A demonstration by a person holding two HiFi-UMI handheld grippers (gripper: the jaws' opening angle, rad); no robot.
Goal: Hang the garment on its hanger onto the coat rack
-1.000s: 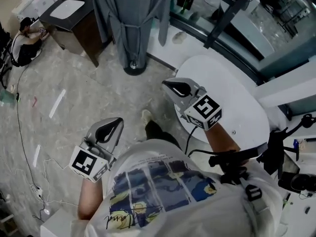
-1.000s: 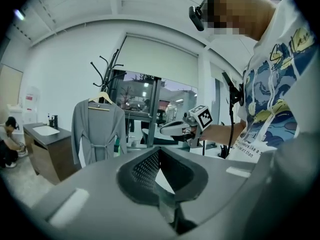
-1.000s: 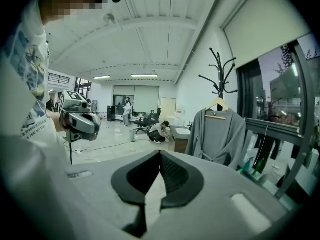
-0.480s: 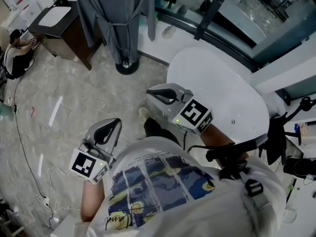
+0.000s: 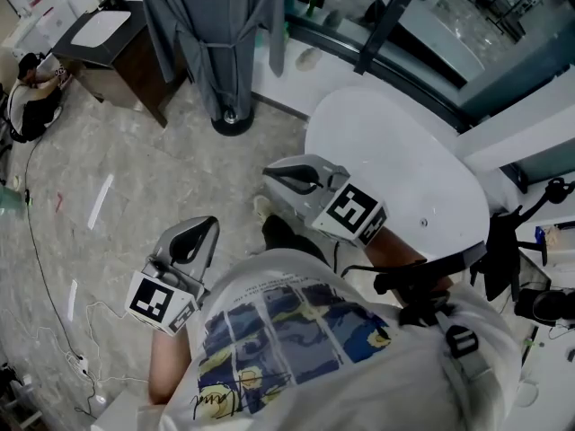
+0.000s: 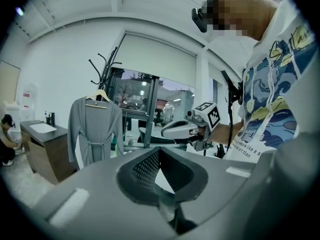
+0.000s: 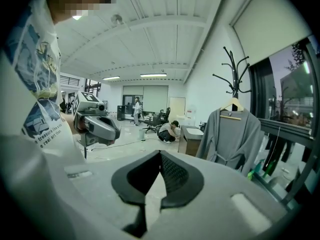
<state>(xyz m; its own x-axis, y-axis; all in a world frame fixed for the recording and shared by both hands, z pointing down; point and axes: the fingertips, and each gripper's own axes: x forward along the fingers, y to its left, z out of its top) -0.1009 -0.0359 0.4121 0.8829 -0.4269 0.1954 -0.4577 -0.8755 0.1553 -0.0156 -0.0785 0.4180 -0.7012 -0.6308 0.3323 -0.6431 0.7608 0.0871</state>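
Observation:
A grey robe (image 5: 211,25) hangs on a wooden hanger (image 7: 233,104) from the black coat rack (image 7: 232,66), whose round base (image 5: 232,119) stands on the floor at the top of the head view. Both grippers are held close to the person's body, well away from the rack. My left gripper (image 5: 193,232) is shut and holds nothing. My right gripper (image 5: 274,171) is also shut and empty, at the edge of the white table. In the left gripper view the robe (image 6: 95,129) hangs at the left, and the right gripper (image 6: 187,126) shows across from it.
A white round table (image 5: 404,169) stands to the right. A dark cabinet with a white basin (image 5: 108,39) is left of the rack, with a person crouching (image 5: 36,88) beside it. Cables (image 5: 45,268) trail over the marble floor. A window ledge (image 5: 359,48) runs behind.
My right gripper has drawn back to the left, nearer the body. The left gripper has hardly moved. The robe stays on the rack.

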